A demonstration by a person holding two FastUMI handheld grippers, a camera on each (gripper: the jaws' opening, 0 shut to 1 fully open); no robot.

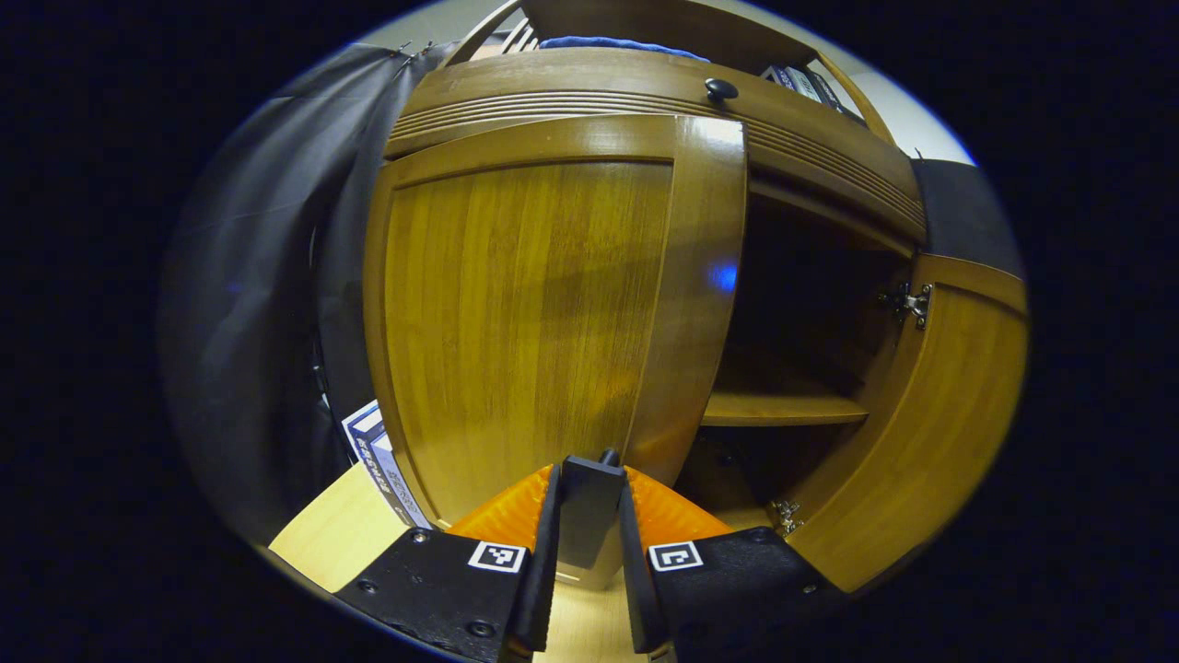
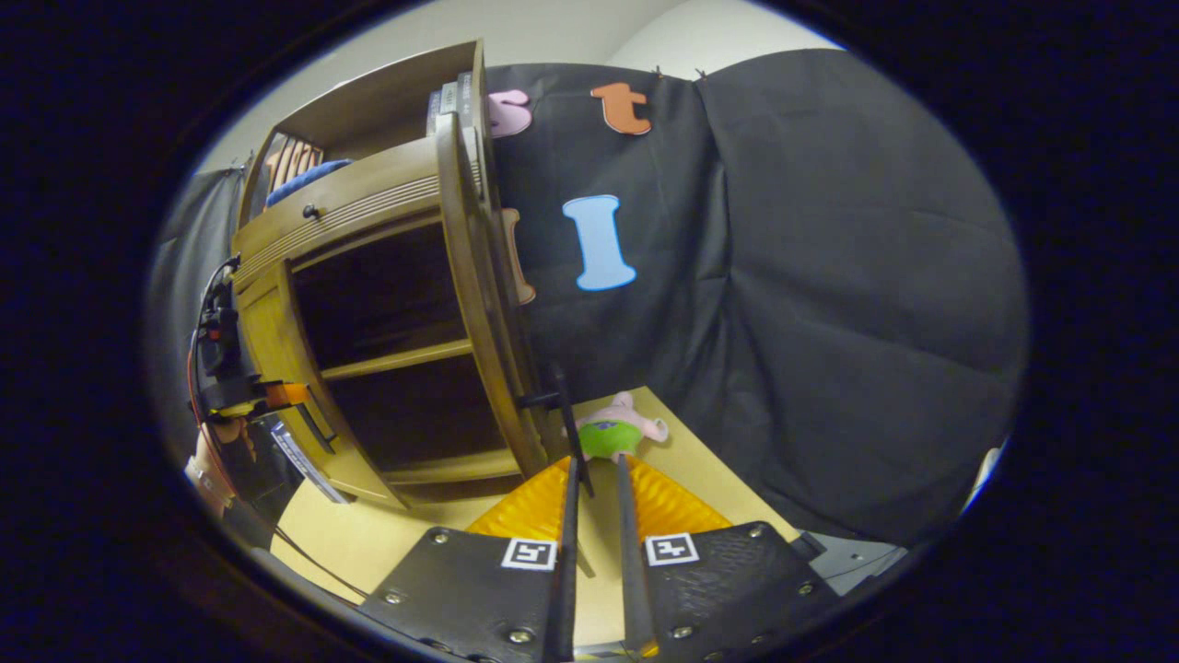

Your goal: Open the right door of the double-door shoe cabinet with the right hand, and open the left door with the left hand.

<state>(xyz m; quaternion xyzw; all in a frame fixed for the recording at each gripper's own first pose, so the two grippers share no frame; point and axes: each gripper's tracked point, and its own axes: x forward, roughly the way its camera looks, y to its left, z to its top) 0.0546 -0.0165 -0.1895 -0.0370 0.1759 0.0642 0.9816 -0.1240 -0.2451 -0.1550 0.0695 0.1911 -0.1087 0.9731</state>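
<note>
The shoe cabinet (image 2: 368, 304) is the biggest thing here; it is brown wood and it stands on the light table (image 2: 387, 534), up against the black cloth wall (image 2: 829, 322). In my left claw view the left door (image 1: 525, 322) is right in front of me; its free edge stands out a little from the cabinet, and beside it I can see the dark inside and a shelf (image 1: 783, 410). The right door (image 1: 930, 414) is swung wide open, with its silver hinges showing. My left claw (image 1: 589, 516) is narrow, and its two fingers press on the small dark handle (image 1: 589, 506) of the left door. In my right claw view I see the thin edge of the right door (image 2: 479, 304) standing out from the cabinet; my right claw (image 2: 594, 516) is narrow too; the door's black handle (image 2: 564, 419) is just in front of its fingers, but I cannot tell if they press on it. Past that handle a small pink and green soft toy (image 2: 619, 431) lies on the table. Far off at the left door I see my other claw, black and orange, with a hand (image 2: 221, 456) under it.
</note>
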